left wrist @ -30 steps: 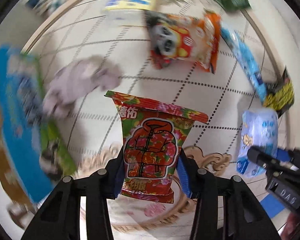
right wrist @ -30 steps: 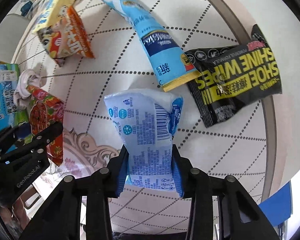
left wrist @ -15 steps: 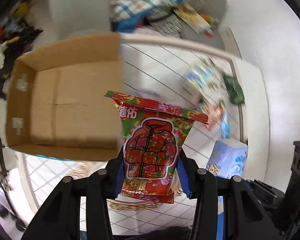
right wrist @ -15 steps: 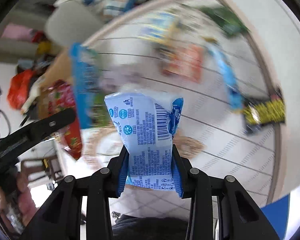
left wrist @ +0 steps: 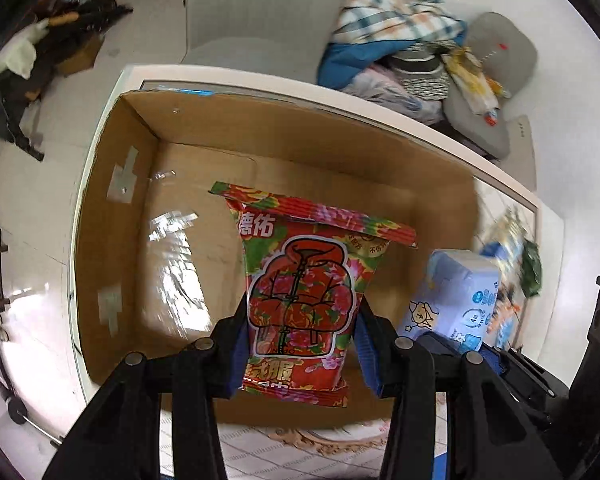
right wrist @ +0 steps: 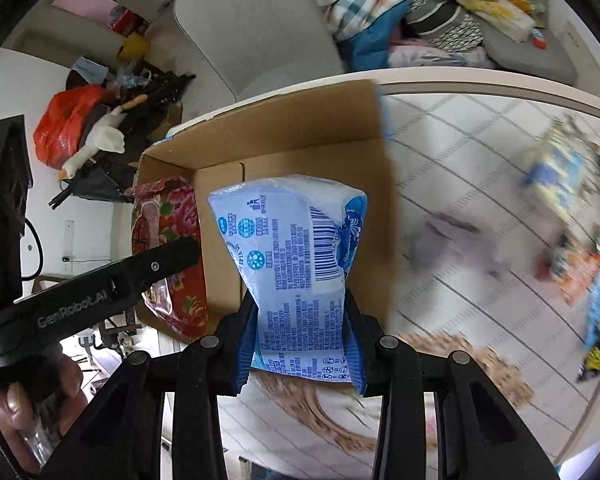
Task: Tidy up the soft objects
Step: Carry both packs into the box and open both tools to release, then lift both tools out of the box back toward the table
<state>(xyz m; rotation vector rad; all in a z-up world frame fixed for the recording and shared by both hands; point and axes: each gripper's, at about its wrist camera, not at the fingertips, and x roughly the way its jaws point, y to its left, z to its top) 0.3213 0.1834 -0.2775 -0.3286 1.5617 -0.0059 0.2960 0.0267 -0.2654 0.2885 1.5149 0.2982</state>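
Left gripper point(left wrist: 302, 344): clenched on red floral plastic packet point(left wrist: 306, 292), held centre frame above open brown cardboard box point(left wrist: 112, 216) | Right gripper point(right wrist: 300, 344): clenched on pale blue plastic tissue pack point(right wrist: 296, 256), centre frame over box's near-right edge | Patterned white table point(right wrist: 480, 160): blurred packets at right.

Right wrist view: packets point(right wrist: 560, 184) toward far right of desk point(right wrist: 460, 128) smeared by motion blur, labels unreadable. Grey lump point(right wrist: 456, 240) mid-desk blurred, identity unclear. Blue pack point(right wrist: 296, 256) hides part of cardboard box point(right wrist: 300, 120) floor. Left wrist view: red floral pack point(left wrist: 304, 292) covers box centre; its lower sides hidden behind fingers point(left wrist: 236, 344). Box's near wall mostly hidden behind pack and fingers.
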